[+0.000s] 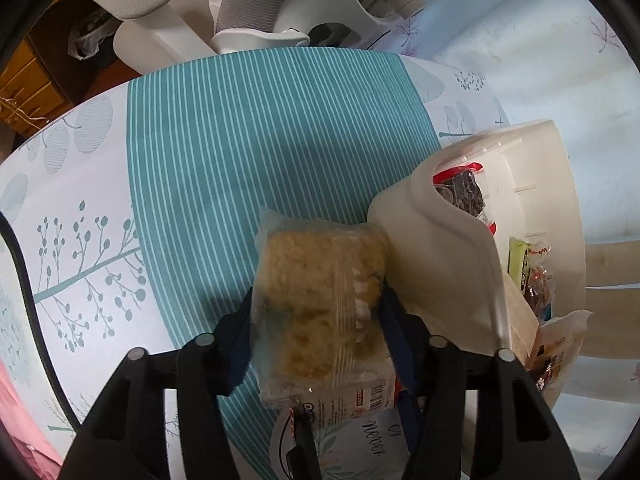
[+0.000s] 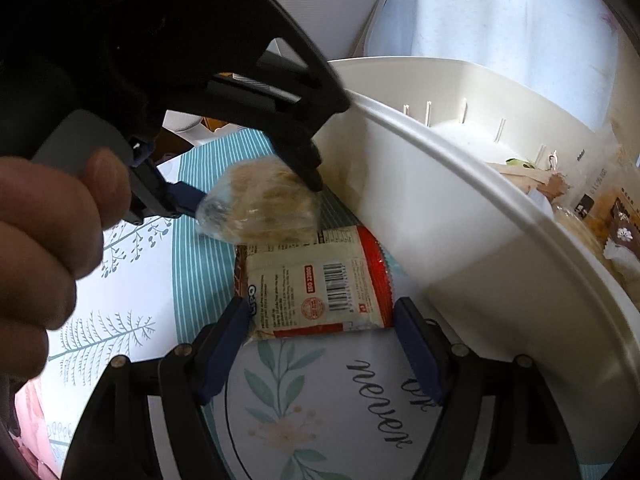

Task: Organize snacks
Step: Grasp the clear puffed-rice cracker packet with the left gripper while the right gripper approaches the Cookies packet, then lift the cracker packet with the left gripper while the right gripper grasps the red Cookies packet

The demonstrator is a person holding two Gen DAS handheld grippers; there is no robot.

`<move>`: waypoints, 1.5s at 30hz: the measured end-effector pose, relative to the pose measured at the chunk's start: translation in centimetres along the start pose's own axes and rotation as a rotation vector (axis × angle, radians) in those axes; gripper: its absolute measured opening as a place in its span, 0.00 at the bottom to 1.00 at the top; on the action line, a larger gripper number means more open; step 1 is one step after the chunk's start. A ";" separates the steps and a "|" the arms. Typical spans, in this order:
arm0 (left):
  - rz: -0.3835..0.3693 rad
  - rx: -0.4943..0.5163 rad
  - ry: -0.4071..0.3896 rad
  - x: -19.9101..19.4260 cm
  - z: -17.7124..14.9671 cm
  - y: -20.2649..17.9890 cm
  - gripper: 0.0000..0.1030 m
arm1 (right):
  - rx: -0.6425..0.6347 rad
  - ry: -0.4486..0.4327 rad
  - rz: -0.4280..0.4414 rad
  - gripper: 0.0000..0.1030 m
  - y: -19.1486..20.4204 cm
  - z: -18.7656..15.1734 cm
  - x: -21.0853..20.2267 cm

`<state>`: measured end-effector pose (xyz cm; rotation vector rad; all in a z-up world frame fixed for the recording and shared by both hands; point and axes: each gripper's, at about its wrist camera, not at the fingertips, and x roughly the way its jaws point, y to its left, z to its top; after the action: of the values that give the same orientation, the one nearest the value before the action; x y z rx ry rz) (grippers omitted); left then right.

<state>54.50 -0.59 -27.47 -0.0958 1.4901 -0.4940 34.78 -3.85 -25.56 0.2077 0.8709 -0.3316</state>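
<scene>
My left gripper [image 1: 316, 312] is shut on a clear packet of pale puffed-rice snack [image 1: 320, 300] and holds it above the teal striped tablecloth, just left of the white plastic basket [image 1: 436, 248]. In the right wrist view the same packet [image 2: 260, 204] hangs in the left gripper [image 2: 256, 196] above a second, red-and-white packet with a barcode [image 2: 316, 284] lying on the table. My right gripper [image 2: 320, 320] is open, its blue pads on either side of that packet's near end, not closed on it. The basket wall [image 2: 432, 232] rises just to the right.
The basket holds several wrapped snacks [image 1: 532, 272], also seen in the right wrist view [image 2: 592, 216]. A round placemat with leaf print and script [image 2: 320, 400] lies under my right gripper. A white chair [image 1: 248, 12] stands beyond the table's far edge.
</scene>
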 end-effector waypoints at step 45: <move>-0.037 -0.112 -0.190 -16.9 -21.9 3.8 0.51 | -0.092 0.046 0.122 0.27 -2.2 -2.9 -14.9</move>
<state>34.28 14.35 -15.25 -0.2521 1.3306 -0.4184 22.96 -2.02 -15.89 0.1826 0.9122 -0.1727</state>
